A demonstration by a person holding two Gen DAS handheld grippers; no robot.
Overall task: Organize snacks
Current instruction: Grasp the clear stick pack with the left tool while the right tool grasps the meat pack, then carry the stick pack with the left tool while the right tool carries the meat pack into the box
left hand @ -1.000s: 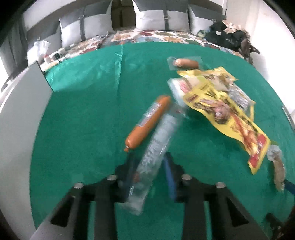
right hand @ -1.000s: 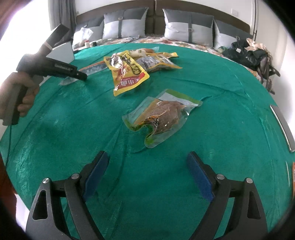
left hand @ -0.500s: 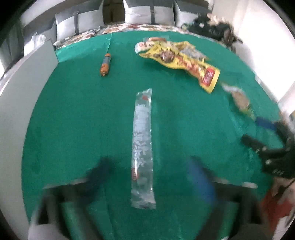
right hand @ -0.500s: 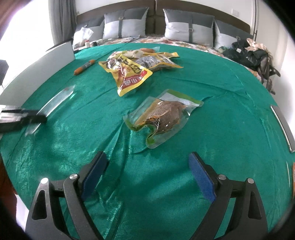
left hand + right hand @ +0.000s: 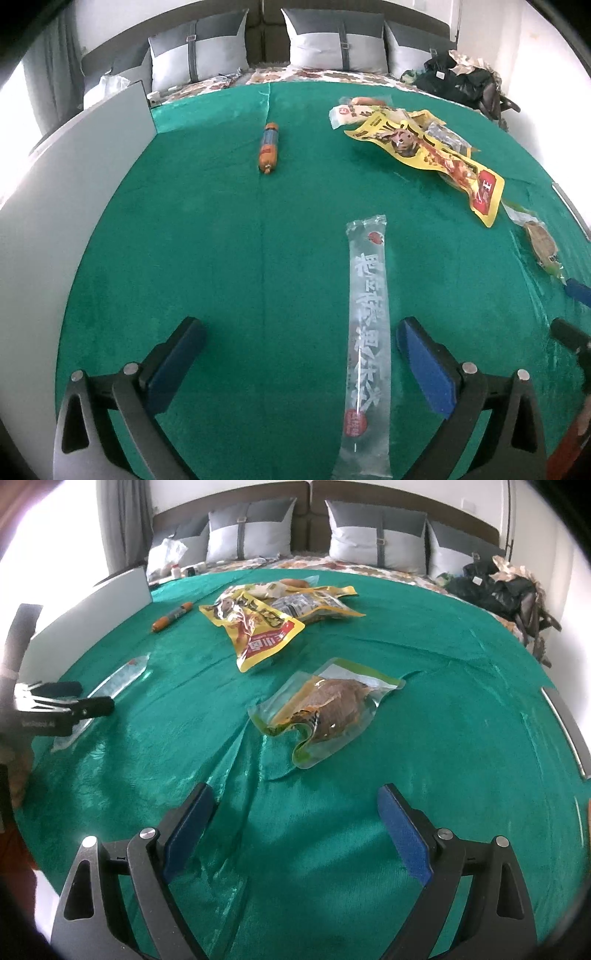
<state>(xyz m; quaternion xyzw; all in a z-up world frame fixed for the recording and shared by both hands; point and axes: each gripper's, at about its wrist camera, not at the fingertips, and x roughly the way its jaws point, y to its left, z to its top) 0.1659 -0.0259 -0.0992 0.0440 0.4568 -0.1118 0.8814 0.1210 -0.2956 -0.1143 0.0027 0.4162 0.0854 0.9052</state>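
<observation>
Between the spread fingers of the left gripper (image 5: 299, 365), whose jaws have just been opening, the long clear snack packet (image 5: 367, 332) lies released on the green cloth (image 5: 221, 240), nearer the right finger. Right gripper (image 5: 295, 834) hangs empty, open. Risk: withdrawing carelessly, that finger drags the packet askew.

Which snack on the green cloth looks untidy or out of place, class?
The yellow packet lies in a heap on other packets at the far side, overlapping and crooked. The brown vacuum pouch has a curled front edge. The sausage and the long clear packet lie flat and apart.
</observation>
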